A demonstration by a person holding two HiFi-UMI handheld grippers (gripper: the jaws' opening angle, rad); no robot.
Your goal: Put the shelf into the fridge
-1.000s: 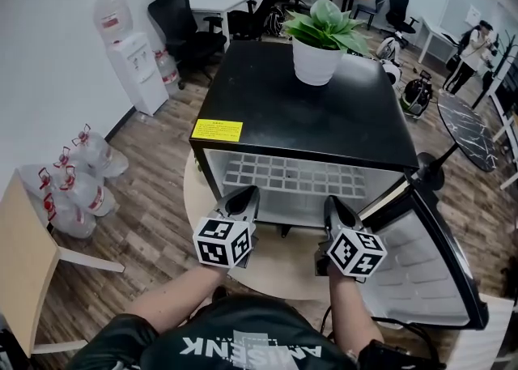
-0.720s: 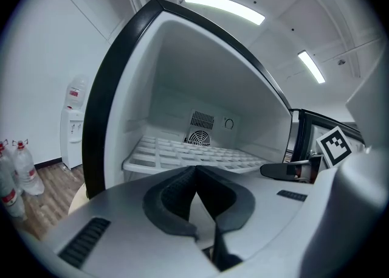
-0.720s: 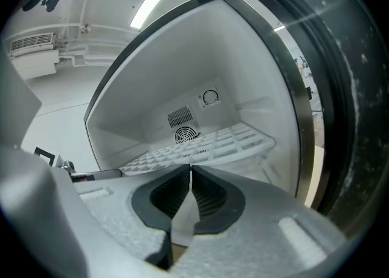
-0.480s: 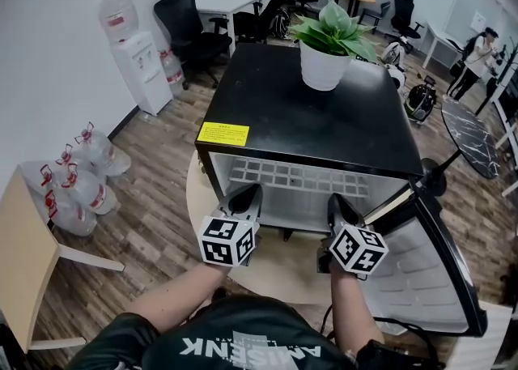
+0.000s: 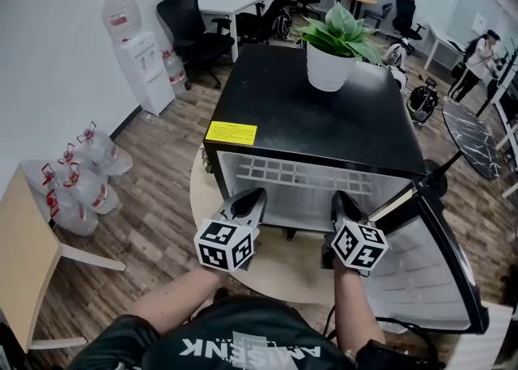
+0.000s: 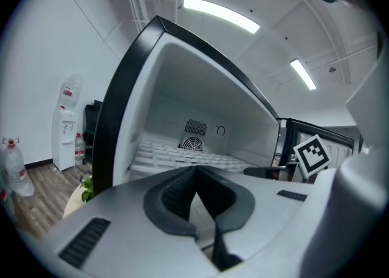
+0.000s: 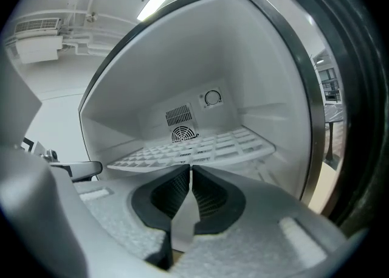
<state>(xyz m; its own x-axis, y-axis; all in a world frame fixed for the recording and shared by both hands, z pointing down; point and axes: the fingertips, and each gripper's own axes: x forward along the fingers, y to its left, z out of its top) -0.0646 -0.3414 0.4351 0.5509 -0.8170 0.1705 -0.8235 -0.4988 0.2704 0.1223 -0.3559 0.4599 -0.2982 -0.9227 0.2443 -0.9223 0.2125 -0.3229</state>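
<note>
The small black fridge (image 5: 316, 117) stands with its door (image 5: 421, 267) swung open to the right. The white grid shelf (image 5: 299, 176) lies level inside it, also visible in the left gripper view (image 6: 182, 158) and the right gripper view (image 7: 209, 148). My left gripper (image 5: 254, 196) and right gripper (image 5: 341, 197) are side by side at the fridge's mouth, pointing in. Both the left gripper (image 6: 196, 170) and the right gripper (image 7: 190, 168) have their jaws together, tips level with the shelf's front edge. Whether either one pinches that edge is hidden.
A potted plant (image 5: 332, 61) stands on the fridge top. The fridge sits on a round beige base (image 5: 283, 267). A water dispenser (image 5: 142, 61) and water bottles (image 5: 77, 182) stand at the left wall, a wooden table (image 5: 24, 263) at near left. Office chairs and desks are behind.
The head view has shifted a little. Both grippers stay shut at the fridge's mouth, and the shelf has not visibly moved.
</note>
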